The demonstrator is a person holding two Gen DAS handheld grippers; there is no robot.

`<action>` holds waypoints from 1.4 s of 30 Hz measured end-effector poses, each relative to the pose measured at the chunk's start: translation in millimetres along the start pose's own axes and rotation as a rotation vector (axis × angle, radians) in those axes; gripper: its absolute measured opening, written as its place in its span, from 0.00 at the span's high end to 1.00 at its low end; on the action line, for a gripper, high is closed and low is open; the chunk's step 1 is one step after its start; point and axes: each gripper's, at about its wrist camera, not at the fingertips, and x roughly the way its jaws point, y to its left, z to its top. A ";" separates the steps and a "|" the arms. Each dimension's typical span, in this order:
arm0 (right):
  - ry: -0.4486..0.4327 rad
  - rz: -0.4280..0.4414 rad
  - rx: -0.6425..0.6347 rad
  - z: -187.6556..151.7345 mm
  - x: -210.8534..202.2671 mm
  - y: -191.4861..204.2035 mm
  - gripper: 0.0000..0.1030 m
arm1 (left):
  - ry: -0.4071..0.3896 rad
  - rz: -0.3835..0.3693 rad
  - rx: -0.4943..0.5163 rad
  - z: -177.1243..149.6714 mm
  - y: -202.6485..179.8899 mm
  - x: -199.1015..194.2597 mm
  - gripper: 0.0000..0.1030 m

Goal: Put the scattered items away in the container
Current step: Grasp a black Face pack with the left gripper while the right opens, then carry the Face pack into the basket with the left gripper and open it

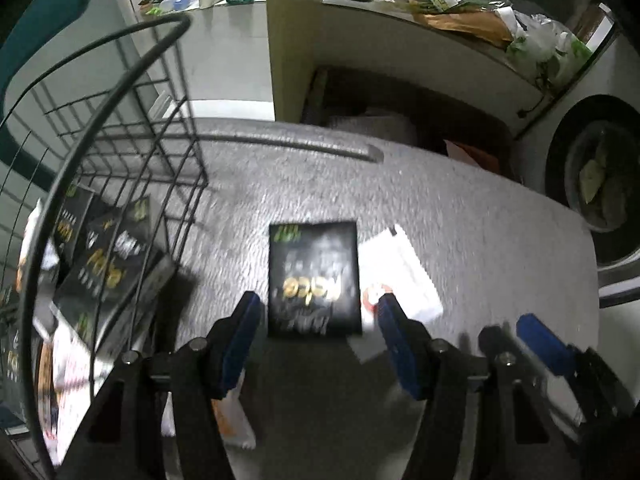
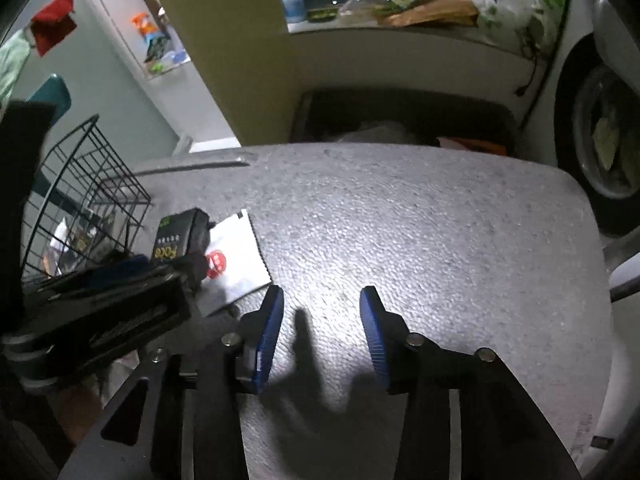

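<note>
A black packet with gold lettering point(image 1: 314, 276) lies flat on the grey foam surface point(image 1: 460, 208). My left gripper point(image 1: 318, 312) is open, its blue fingers on either side of the packet's near end. A white sachet with a red mark point(image 1: 400, 276) lies just right of the packet. The black wire basket point(image 1: 100, 152) stands at the left and holds several dark packets point(image 1: 108, 264). In the right wrist view, my right gripper point(image 2: 322, 300) is open and empty over bare foam. The black packet point(image 2: 172, 240), white sachet point(image 2: 236, 256) and basket point(image 2: 80, 192) sit to its left.
A dark bin point(image 2: 404, 120) sits beyond the foam's far edge. A washing machine door point(image 1: 596, 168) is at the right. A cluttered ledge with bags point(image 1: 480, 12) runs along the back. The left gripper's body point(image 2: 100, 320) fills the lower left of the right wrist view.
</note>
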 end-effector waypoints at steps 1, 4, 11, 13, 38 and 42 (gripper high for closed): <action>0.000 0.003 0.002 0.3 0.5 0.3 0.60 | 0.007 0.005 -0.008 2.9 1.1 3.6 0.35; 0.000 0.002 0.010 1.2 0.4 1.5 0.60 | 0.027 0.012 -0.019 10.7 0.8 13.2 0.35; 0.001 -0.008 -0.007 18.2 -9.4 2.9 0.60 | 0.031 -0.016 -0.022 1.5 -2.7 5.5 0.50; 0.003 -0.022 -0.038 24.9 -13.8 5.9 0.60 | 0.027 -0.034 -0.031 -10.3 -2.4 -1.9 0.50; -0.127 -0.049 -0.289 -4.9 -106.9 123.8 0.59 | -0.204 -0.048 -0.140 -49.9 68.4 -151.2 0.50; -0.151 0.001 -0.266 -2.7 -120.2 128.0 0.59 | -0.238 -0.050 -0.167 -48.5 86.6 -167.5 0.50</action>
